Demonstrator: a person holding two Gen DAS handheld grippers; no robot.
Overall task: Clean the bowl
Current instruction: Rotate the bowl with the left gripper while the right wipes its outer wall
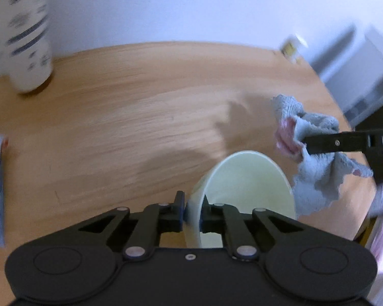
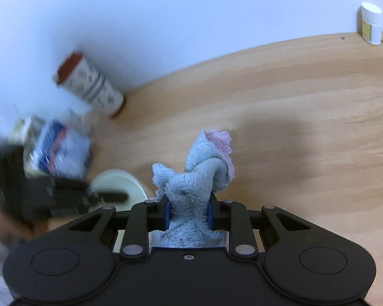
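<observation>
Pale bowl rim pinched in left tongs, right tongs gripping cloth

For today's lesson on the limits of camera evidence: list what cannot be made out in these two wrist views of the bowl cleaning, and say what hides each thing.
- Bowl: its base, cut off behind the left gripper in the left wrist view; any dirt inside is not discernible.
- Packet: print unreadable, motion blur, right wrist view.
- Patterned canister: pattern smeared by blur.
- Small bottle: label too small.
- Cloth: lower part hidden by the right gripper.
</observation>
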